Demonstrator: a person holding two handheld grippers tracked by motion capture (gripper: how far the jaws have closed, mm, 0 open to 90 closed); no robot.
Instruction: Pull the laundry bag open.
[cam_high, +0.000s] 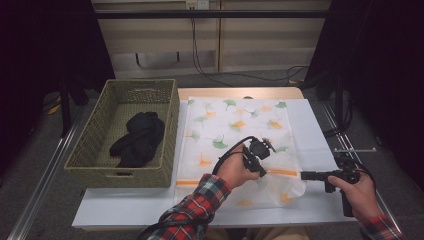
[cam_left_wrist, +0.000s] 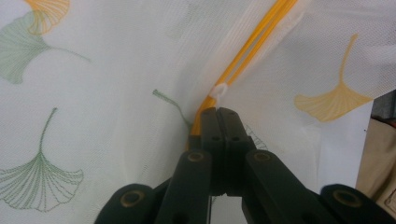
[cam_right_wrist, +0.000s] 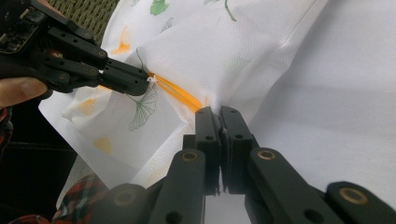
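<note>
A white table top (cam_high: 125, 207) is seen from above, with a pale wooden edge showing at its far side; beyond it a grey floor, a light wall panel with hanging cables, and dark curtains on both sides are made out. Metal rails run along the floor to the left and right of the table.

One woven basket (cam_high: 165, 135) stands on the left part of the table, and one bundle of black cloth (cam_high: 139, 137) lies inside it. One white mesh bag (cam_high: 235, 130) printed with green and orange ginkgo leaves is spread just right of the basket — its single orange zipper (cam_left_wrist: 252, 49) runs across its near end. Two grippers are counted, each held in one hand; red plaid sleeves are seen at the near edge.

The left gripper (cam_high: 262, 170) is held over the near part of the bag. In the left gripper view its jaws are seen pressed together, clamped at the zipper line just below the small white zipper pull (cam_left_wrist: 219, 89), so the bag lies directly under and ahead of its tips. In the right gripper view that same gripper is seen at upper left, nipping the pull.

The right gripper (cam_high: 303, 175) is laid level at the bag's near right corner, pointing left. Its jaws are closed on a fold of the mesh at the end of the zipper — the fabric is pinched between the pads and drawn up into a small tent.
</note>
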